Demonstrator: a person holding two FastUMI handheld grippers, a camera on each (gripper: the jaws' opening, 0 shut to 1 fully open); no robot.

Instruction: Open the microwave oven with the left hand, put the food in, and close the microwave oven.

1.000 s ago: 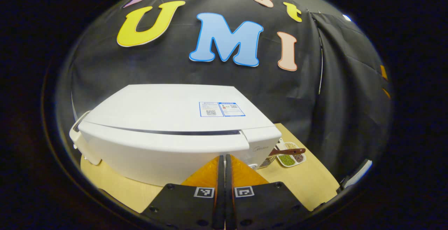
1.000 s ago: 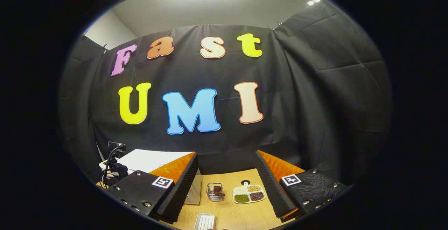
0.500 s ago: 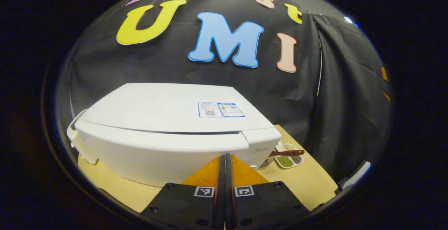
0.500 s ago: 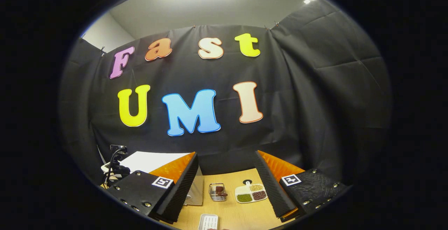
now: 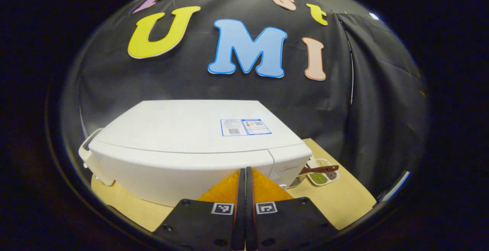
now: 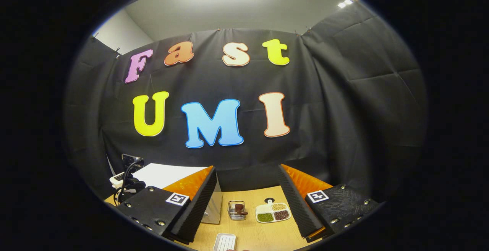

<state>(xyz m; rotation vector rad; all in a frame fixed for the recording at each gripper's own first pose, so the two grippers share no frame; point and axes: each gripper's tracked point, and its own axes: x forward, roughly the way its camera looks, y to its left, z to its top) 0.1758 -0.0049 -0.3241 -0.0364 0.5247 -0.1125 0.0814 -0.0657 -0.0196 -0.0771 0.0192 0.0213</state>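
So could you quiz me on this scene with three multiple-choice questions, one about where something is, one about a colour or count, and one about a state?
1. Where does the sectioned dish sit compared with the small wire basket in the right gripper view?
A. To its right on the table
B. On top of the microwave
C. Inside the basket

2. What colour is the microwave?
A. Black
B. White
C. Red

3. How do the two grippers stand?
A. Both open
B. Both shut
C. Left gripper shut, right gripper open

Answers:
1. A: the dish lies beside the basket on the wooden table, to the right.
2. B: its top and front are plain white in the left gripper view.
3. C: the left fingers meet with no gap; the right fingers stand wide apart with the table showing between them.
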